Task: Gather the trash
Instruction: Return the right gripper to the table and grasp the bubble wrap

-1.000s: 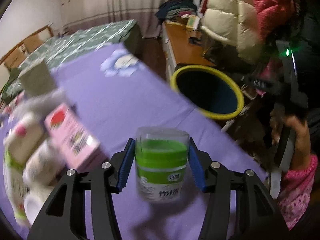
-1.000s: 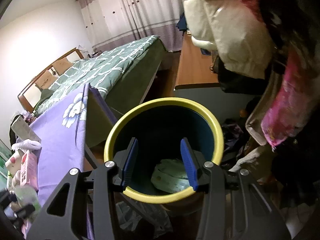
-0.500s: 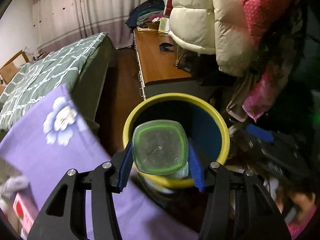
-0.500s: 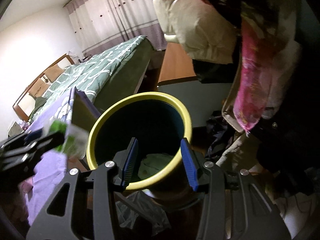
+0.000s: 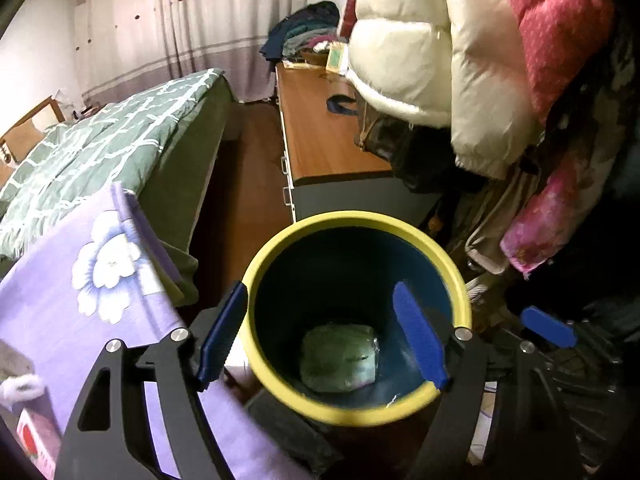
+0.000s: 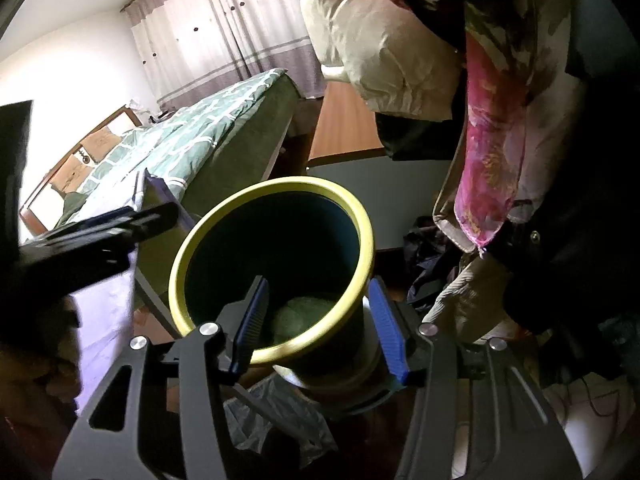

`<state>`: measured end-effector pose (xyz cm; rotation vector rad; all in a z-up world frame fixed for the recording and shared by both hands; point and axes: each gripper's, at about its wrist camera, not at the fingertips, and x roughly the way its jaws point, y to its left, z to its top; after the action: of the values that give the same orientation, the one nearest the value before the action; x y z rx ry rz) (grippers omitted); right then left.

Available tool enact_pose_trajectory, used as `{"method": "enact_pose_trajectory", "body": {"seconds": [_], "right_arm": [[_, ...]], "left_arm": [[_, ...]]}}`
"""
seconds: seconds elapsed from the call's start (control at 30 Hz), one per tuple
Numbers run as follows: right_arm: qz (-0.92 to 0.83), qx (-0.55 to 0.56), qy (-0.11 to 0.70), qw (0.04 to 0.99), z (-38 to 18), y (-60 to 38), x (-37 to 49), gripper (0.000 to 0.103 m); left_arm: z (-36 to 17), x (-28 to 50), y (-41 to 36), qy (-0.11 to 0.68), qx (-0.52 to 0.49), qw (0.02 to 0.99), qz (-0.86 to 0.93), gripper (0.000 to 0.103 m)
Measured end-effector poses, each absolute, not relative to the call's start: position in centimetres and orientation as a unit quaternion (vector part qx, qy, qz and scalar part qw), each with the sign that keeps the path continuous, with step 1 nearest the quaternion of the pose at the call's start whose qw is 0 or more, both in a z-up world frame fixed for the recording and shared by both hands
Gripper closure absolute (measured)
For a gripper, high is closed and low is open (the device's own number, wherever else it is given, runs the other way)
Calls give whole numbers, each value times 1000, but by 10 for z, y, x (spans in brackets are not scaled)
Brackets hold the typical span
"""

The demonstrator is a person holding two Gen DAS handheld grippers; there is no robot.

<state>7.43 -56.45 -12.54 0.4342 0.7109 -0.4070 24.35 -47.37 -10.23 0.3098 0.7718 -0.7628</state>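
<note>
Opening with nothing between its pads, left claw (image 5: 320, 336) hangs above green cup (image 5: 339, 358) lying in bin (image 5: 280, 248).

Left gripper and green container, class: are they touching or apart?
Apart. The left wrist view shows the left gripper empty, jaws opening, above the bin, with the green container lying at its bottom.

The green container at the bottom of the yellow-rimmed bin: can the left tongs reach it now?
Probably yes. The left tongs hang right over the bin, jaws opening with nothing between them. The bin's mouth is uncovered above the green container. Only the bin's depth might stop them.
</note>
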Motion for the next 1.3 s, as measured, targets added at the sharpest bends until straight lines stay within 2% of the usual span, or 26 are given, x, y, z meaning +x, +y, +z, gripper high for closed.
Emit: {"method": "enact_pose_trajectory", "body": {"seconds": [0.07, 0.2, 0.53, 1.0, 1.17, 1.3], "right_arm": [[-189, 208, 344, 896, -124, -558, 75, 53], [-166, 199, 347, 901, -122, -538, 81, 53], [-59, 155, 369, 915, -117, -443, 120, 52], [102, 46, 367, 924, -79, -236, 172, 52], [137, 12, 356, 924, -70, -168, 186, 53], [107, 13, 362, 926, -70, -155, 218, 53]], "left_arm": [[-87, 232, -454, 356, 137, 852, -358, 28], [-56, 204, -399, 335, 115, 871, -340, 18], [-13, 163, -213, 294, 48, 935, -195, 15], [-1, 112, 13, 268, -12, 963, 16, 14], [-8, 106, 53, 272, -26, 962, 30, 14], [-14, 105, 70, 274, -31, 961, 19, 14]]}}
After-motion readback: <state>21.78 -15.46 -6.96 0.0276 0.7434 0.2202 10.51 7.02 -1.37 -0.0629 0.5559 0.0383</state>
